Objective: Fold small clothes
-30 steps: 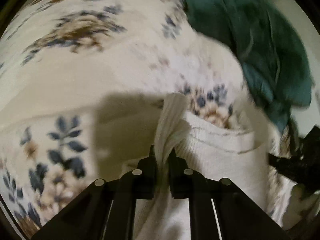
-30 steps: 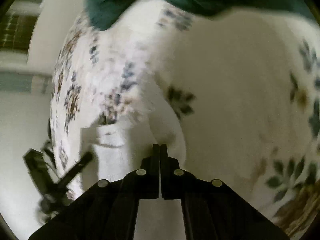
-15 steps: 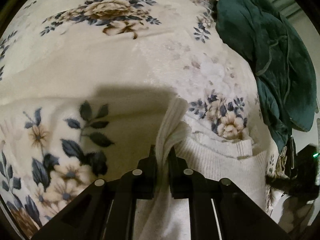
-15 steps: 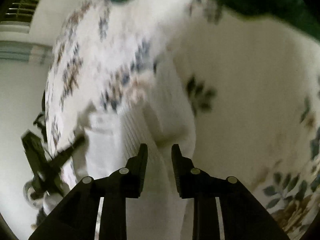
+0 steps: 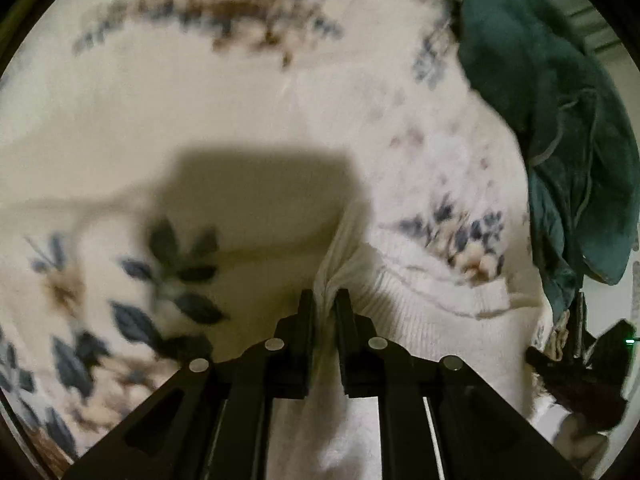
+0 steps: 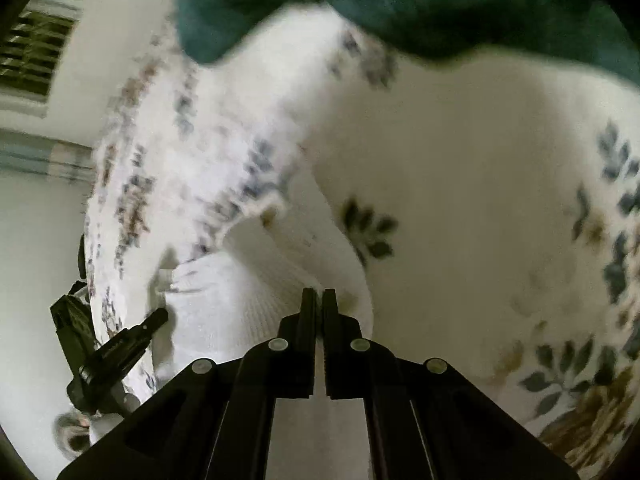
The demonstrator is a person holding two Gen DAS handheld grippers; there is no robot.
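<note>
A small white ribbed knit garment [image 5: 420,312] lies on a cream floral blanket [image 5: 200,112]. My left gripper [image 5: 325,300] is shut on a bunched edge of the garment, which sticks up between the fingers. The garment also shows in the right wrist view [image 6: 248,300]. My right gripper [image 6: 319,298] has its jaws nearly closed on the garment's ribbed edge. The other gripper appears as a dark shape at the right of the left wrist view [image 5: 580,368] and at the left of the right wrist view [image 6: 104,352].
A dark green garment [image 5: 560,120] lies heaped on the blanket to the right; it also shows at the top of the right wrist view [image 6: 380,4]. The blanket's edge and a window with blinds [image 6: 32,52] are at the left of that view.
My right gripper opened half a second ago and has closed again on the garment's ribbed edge. My left gripper keeps its hold and has shifted slightly.
</note>
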